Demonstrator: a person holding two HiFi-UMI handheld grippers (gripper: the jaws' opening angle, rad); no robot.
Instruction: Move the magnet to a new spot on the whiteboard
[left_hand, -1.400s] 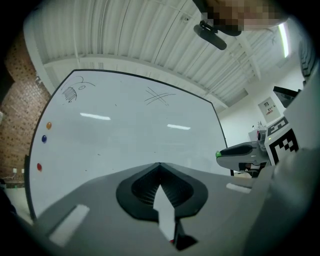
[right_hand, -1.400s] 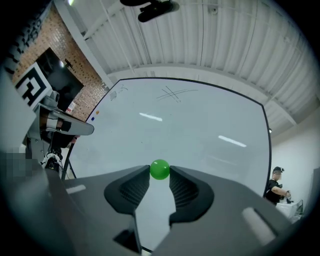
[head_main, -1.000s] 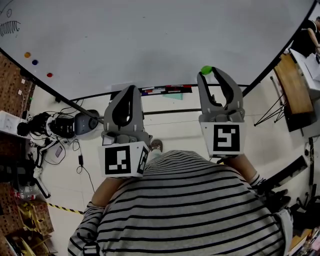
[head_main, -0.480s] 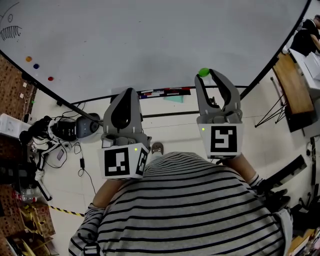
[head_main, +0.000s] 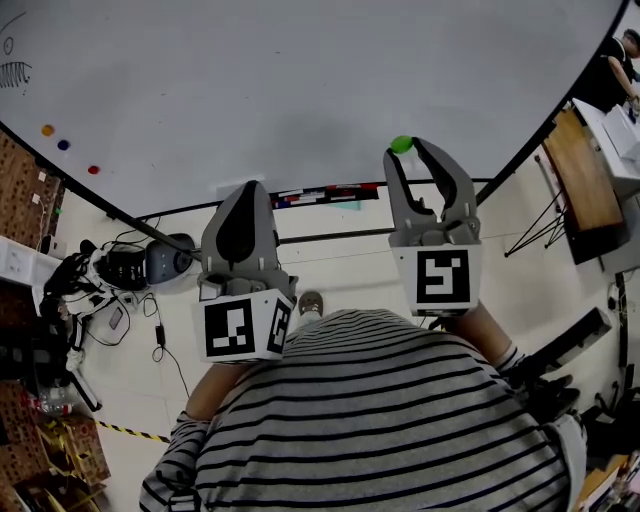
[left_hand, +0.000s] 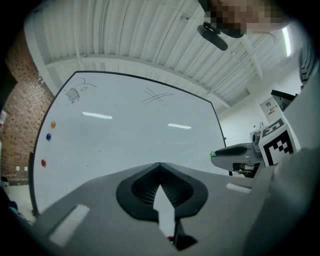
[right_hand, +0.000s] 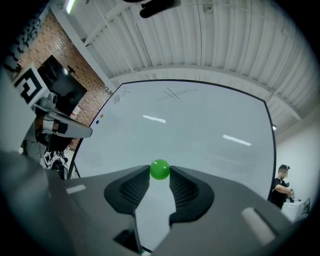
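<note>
A round green magnet (right_hand: 160, 169) sits pinched between the tips of my right gripper (right_hand: 160, 171), which is shut on it in front of the whiteboard (right_hand: 190, 130). From the head view the magnet (head_main: 401, 144) shows at the right gripper (head_main: 403, 150) tips, over the board's lower edge. My left gripper (head_main: 243, 192) is held lower and to the left, its jaws shut with nothing in them; in the left gripper view its tips (left_hand: 160, 165) meet before the whiteboard (left_hand: 125, 135). That view also catches the green magnet (left_hand: 213, 154) at the right.
Three small magnets, orange (head_main: 47, 130), blue (head_main: 63, 145) and red (head_main: 93, 170), stick to the board's left part. Markers lie in the tray (head_main: 320, 191) under the board. Cables and equipment (head_main: 120, 268) cover the floor at left. A wooden table (head_main: 580, 170) stands at right, with a person (right_hand: 281, 187) nearby.
The right gripper with the green magnet has shifted slightly left along the board's lower edge. The left gripper has drifted slightly left and down. Both keep their jaws as they were.
</note>
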